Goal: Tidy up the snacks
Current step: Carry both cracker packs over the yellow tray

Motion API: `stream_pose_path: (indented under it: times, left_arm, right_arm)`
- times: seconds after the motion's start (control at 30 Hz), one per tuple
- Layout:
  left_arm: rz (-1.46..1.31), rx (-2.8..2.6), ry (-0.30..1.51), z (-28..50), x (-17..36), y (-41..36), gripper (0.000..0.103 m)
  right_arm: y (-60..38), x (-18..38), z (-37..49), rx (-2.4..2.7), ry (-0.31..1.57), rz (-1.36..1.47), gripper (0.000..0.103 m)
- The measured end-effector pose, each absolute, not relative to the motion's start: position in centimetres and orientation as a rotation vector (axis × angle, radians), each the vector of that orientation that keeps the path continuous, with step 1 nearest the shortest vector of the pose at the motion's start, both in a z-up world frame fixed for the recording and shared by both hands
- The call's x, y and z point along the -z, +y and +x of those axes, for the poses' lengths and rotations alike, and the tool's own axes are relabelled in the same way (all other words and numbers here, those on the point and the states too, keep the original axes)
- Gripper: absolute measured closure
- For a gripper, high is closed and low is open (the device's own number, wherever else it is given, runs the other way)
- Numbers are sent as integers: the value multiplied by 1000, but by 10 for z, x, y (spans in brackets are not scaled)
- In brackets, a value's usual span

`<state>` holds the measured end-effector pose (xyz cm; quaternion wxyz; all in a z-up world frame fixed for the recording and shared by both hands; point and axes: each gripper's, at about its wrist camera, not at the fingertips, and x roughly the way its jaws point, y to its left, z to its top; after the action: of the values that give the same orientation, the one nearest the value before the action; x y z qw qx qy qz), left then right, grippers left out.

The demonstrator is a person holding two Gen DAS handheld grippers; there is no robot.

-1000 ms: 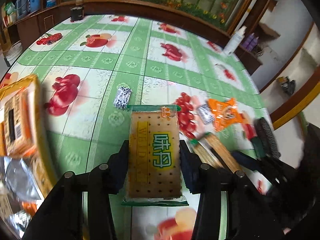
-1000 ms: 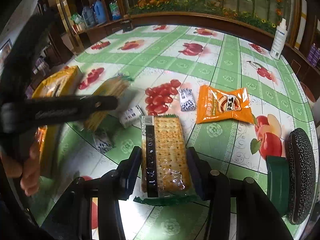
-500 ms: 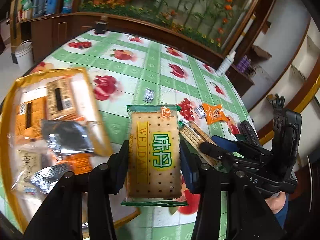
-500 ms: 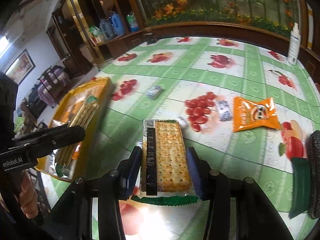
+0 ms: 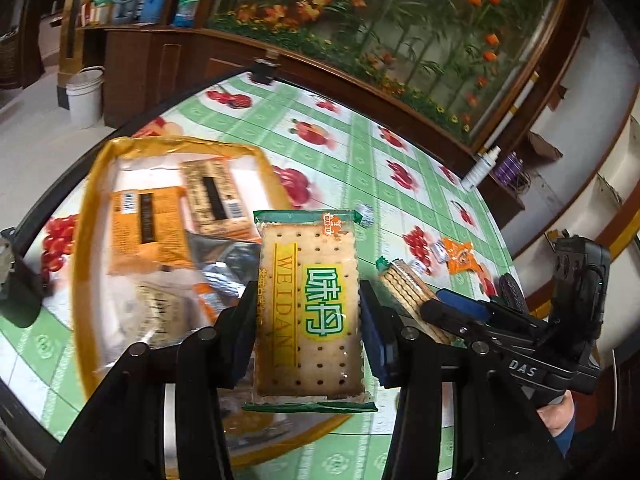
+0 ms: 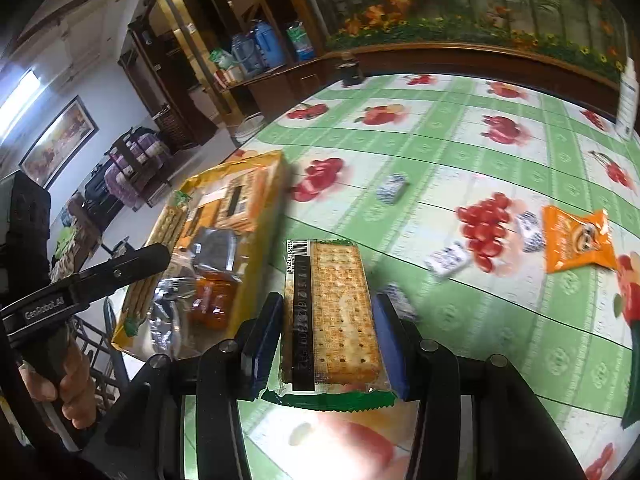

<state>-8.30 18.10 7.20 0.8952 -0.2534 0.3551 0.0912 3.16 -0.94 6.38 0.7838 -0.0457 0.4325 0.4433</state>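
Observation:
My left gripper (image 5: 308,320) is shut on a cracker pack (image 5: 310,308) with green characters, held in the air over the near right part of the yellow tray (image 5: 86,208). The tray holds several snack packs. My right gripper (image 6: 326,332) is shut on a second cracker pack (image 6: 332,316), barcode side up, held above the table just right of the tray (image 6: 276,184). The right gripper and its pack (image 5: 412,292) show at the right of the left wrist view. The left gripper's pack (image 6: 156,264) shows over the tray in the right wrist view.
On the green fruit-print tablecloth (image 6: 500,152) lie an orange snack bag (image 6: 576,240) and several small blue-white candies (image 6: 446,260). A white bottle (image 5: 480,168) stands at the far table edge. A white bucket (image 5: 84,96) stands on the floor beyond the table.
Both grippers have risen and moved left toward the tray with their cracker packs. The left pack now hangs over the tray; the right one is beside it.

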Motion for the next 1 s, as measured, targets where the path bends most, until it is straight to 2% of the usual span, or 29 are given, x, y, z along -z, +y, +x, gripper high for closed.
stream_pose_path:
  times: [0.63, 1.0]
  left_arm:
    - [-578, -336, 713, -121, -51, 245, 58]
    - [-534, -395, 729, -110, -40, 256, 58]
  right_arm:
    - [103, -95, 1, -1075, 948, -161, 56]
    - [184, -77, 26, -1000, 988, -229, 56]
